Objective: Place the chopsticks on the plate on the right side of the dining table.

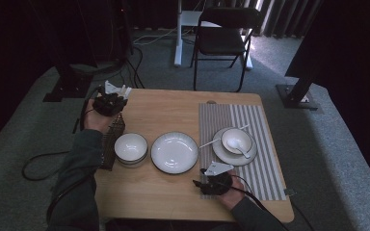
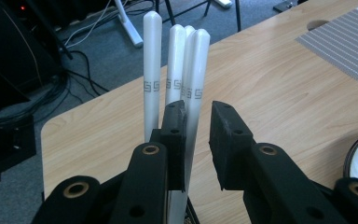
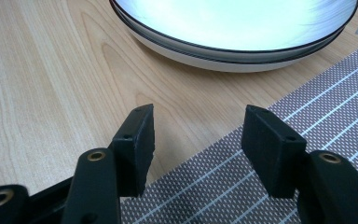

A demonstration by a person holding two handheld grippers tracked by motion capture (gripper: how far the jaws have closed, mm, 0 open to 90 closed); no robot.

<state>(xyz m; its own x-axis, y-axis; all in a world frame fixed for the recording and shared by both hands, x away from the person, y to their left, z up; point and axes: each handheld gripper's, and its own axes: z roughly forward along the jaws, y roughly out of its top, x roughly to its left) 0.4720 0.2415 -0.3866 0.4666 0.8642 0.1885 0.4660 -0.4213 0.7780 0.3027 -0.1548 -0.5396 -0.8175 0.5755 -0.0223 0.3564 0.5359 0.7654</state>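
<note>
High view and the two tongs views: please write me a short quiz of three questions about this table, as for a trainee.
1. True or false: the right tongs hold the spoon.
2. What stands between the jaws of the left tongs? A: a white chopstick. B: a fork. C: a cup.
3. On what does the small bowl with the spoon stand?

Key: 1 false, they are open and hold nothing. 2 A. 3 On a saucer on the striped mat.
</note>
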